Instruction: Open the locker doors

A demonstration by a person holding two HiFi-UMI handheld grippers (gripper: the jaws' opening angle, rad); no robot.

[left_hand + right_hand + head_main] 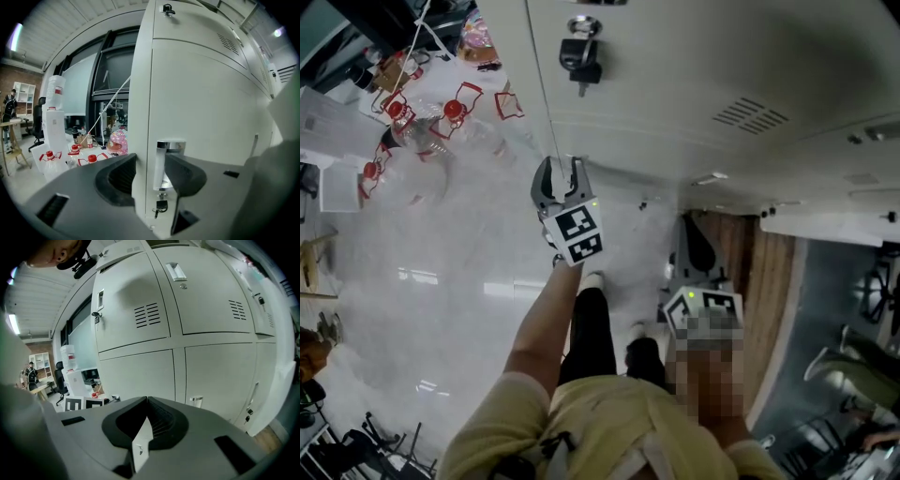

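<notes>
White metal lockers (694, 66) fill the top right of the head view. In the left gripper view, one locker door (201, 108) shows edge-on, with a chrome handle (165, 161) and a small key (161, 206) hanging below it. My left gripper (150, 176) is open, and its jaws straddle the door's edge and the handle. The head view shows that left gripper (562, 174) held up at the door's edge. My right gripper (146, 401) is shut and held low, away from the lockers, facing a lower door (140, 376). Its marker cube (705, 306) sits near my body.
Water bottles with red caps (450, 114) stand on the pale floor at the left. A water dispenser (54, 119) and a pink bag (117, 141) are beyond them. A wooden strip (769, 281) runs along the locker base. A seated person (853, 375) is at the far right.
</notes>
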